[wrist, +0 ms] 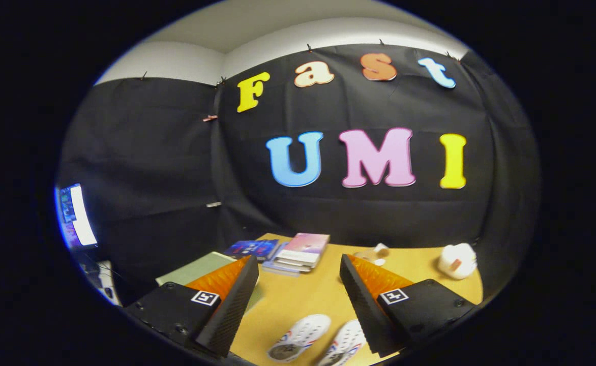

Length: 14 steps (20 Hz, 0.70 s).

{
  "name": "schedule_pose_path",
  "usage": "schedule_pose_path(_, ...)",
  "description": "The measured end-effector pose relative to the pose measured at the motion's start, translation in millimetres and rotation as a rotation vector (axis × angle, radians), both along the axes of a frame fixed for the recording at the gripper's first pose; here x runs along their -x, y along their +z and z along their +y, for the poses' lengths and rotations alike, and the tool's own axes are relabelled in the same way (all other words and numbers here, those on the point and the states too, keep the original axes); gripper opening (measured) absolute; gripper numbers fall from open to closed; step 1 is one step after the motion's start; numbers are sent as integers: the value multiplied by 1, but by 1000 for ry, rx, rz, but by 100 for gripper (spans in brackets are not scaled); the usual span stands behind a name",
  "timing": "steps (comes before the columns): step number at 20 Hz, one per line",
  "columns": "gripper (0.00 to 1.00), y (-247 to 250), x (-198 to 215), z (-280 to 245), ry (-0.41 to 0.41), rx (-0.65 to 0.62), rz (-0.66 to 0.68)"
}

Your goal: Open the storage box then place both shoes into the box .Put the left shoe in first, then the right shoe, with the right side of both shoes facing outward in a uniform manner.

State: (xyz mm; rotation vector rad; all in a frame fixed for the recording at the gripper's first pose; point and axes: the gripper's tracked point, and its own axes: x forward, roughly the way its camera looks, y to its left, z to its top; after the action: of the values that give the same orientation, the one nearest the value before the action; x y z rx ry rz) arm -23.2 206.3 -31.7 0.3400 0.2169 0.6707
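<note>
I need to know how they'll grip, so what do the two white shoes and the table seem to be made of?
The two white shoes, between the open claw's fingers, look like molded foam or rubber clogs: matte, with rows of vent holes. The table looks like smooth wood or laminate, a flat yellowish-tan top with a soft sheen; which one is unclear.

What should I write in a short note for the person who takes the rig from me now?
Claw: open, holding nothing, raised above the yellow table.
Shoes: two white shoes lie side by side on the table, low between the fingers, close to the camera.
Further along the table: a stack of books, a greenish flat thing behind the left finger, a white object on the far right.
Done: nothing that I can see; both shoes are still out.
Left: open the storage box, put in the left shoe, then the right, right sides outward.
</note>
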Motion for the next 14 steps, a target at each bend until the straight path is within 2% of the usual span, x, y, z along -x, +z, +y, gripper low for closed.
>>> schedule_pose_path(3,98,-21,9,43,162,-80,95)
schedule_pose_path(7,98,-50,17,97,332,-203,262)
schedule_pose_path(14,98,-132,46,172,571,-342,695)
